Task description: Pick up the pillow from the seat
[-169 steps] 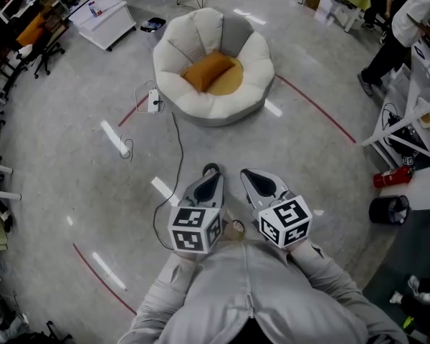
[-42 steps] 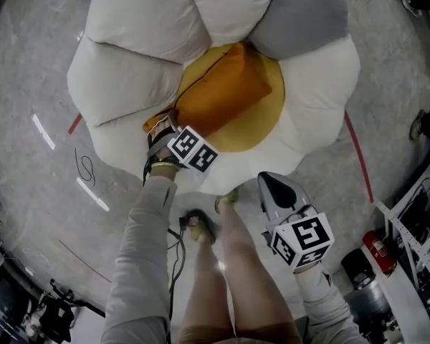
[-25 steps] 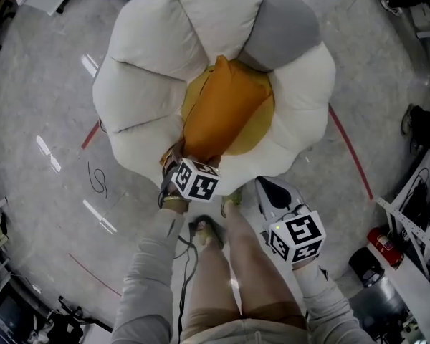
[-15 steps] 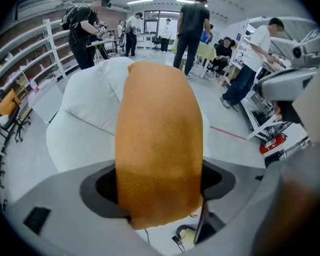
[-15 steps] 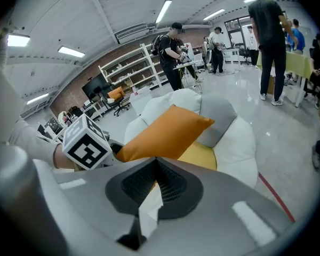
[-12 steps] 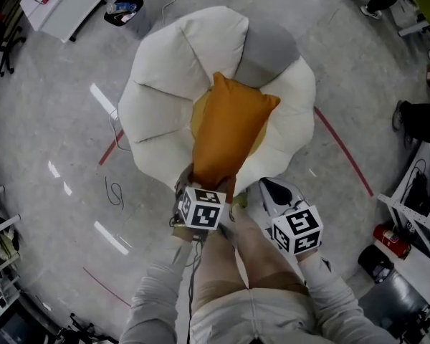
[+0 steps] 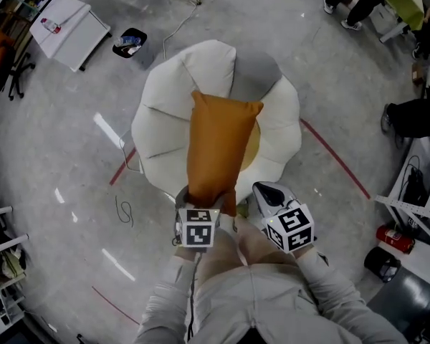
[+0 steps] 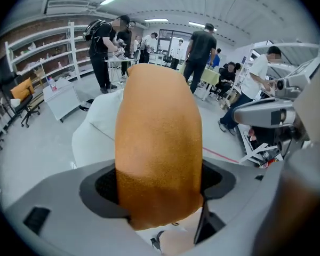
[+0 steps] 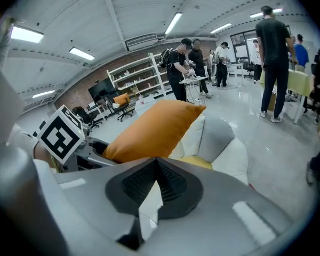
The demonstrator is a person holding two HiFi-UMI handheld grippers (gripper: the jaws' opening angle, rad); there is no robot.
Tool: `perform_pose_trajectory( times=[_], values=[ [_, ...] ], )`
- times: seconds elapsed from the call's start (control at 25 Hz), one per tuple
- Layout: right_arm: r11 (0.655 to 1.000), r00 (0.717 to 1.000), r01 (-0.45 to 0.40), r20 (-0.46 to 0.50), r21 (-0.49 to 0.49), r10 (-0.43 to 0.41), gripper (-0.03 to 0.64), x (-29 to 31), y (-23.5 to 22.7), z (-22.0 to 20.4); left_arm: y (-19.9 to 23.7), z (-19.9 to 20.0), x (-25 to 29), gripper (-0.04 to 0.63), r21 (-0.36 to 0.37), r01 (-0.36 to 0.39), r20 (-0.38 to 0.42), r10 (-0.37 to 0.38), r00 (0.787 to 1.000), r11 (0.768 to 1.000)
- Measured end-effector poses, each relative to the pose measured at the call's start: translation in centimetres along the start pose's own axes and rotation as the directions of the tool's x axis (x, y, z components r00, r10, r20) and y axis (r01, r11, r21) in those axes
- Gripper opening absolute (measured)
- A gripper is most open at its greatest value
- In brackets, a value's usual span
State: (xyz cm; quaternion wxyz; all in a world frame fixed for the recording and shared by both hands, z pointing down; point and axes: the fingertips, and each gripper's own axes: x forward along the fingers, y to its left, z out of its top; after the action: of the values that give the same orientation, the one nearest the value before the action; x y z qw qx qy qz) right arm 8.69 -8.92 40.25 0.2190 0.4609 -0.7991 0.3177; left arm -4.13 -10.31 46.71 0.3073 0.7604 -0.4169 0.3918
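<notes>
An orange pillow (image 7: pixel 215 145) hangs lifted above the seat (image 7: pixel 165 124), a white flower-shaped floor cushion with one grey petal (image 7: pixel 254 70) and a yellow middle. My left gripper (image 7: pixel 205 198) is shut on the pillow's near end. In the left gripper view the pillow (image 8: pixel 157 143) fills the gap between the jaws of the left gripper (image 8: pixel 159 193). My right gripper (image 7: pixel 268 192) is beside it to the right, shut and holding nothing. In the right gripper view the right gripper (image 9: pixel 157 164) has its jaws meeting, with the pillow (image 9: pixel 154 127) and seat (image 9: pixel 226 145) beyond.
Grey floor with a red curved line (image 7: pixel 333 160) and a cable (image 7: pixel 125 210). A white table (image 7: pixel 64 20) is at the far left, and a red extinguisher (image 7: pixel 395 236) and a black bin (image 7: pixel 382 262) are at the right. Several people (image 8: pixel 200 49) stand behind the seat.
The pillow has come up off the seat in my left gripper. Both grippers rose and drew back towards the body, and the seat looks smaller and farther away.
</notes>
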Motion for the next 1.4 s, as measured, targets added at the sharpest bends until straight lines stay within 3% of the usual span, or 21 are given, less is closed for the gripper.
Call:
perform_pose_trajectory(
  times=[0.12,0.72,1.4],
  values=[
    [1.0,1.0,-0.004,0.019,-0.016,0.004,-0.003,-1.3,0.8,0.8,-0.5,0.5,-2.2,0.379,-0.032,-0.009,0.029,0.01,1.0,0.999],
    [0.997,0.994,-0.013,0.108,-0.074,0.021,-0.003,-5.2,1.4,3.7,-3.7,1.3,-8.6,0.379,-0.039,-0.011,0.141,0.017,0.99,0.999],
    [0.989,0.988,-0.005,0.154,-0.149,0.028,-0.004,-6.2,1.3,5.6,-4.1,3.3,-10.1,0.379,-0.039,-0.038,0.211,0.046,0.976,0.999]
  ],
)
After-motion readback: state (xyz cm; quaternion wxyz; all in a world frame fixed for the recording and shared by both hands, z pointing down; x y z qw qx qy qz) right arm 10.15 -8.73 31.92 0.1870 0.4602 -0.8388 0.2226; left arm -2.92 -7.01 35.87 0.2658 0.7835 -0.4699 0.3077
